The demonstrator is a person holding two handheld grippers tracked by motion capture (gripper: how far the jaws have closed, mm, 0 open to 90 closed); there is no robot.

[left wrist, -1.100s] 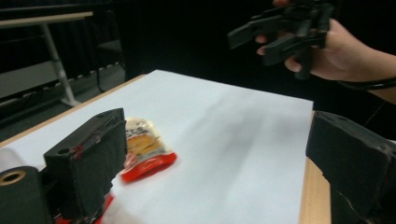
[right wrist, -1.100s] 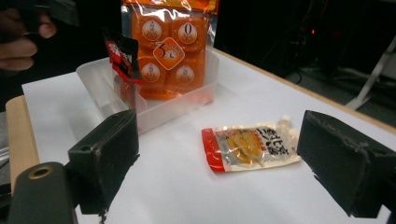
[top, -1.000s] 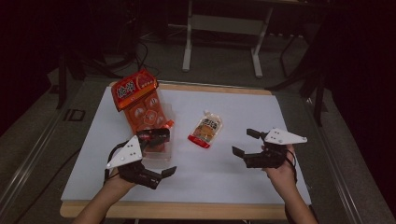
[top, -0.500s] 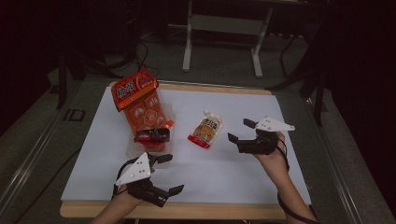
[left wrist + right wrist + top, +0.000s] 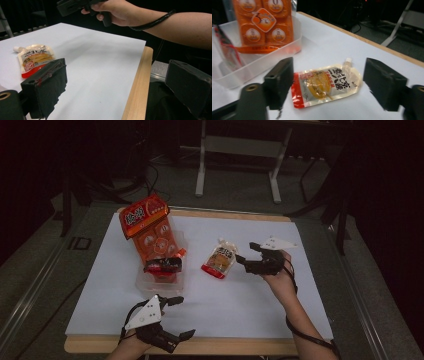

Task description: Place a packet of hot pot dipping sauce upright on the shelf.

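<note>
- The flat, glossy spouted sauce pouch with a red end (image 5: 220,260) lies on the white table sheet (image 5: 260,300), just right of the clear plastic tray (image 5: 143,281) holding the orange snack packs.
- The right gripper (image 5: 243,257) is nearer; its jaws, just closing, stand apart with nothing pinched, the pouch just ahead.
- The pouch's long axis runs across the jaw gap, spout away from the tray.
- The left gripper (image 5: 181,316) hangs open, well apart from the pouch.

A spouted food pouch (image 5: 219,260), clear with a red bottom band and yellow contents, lies flat mid-table.
</note>
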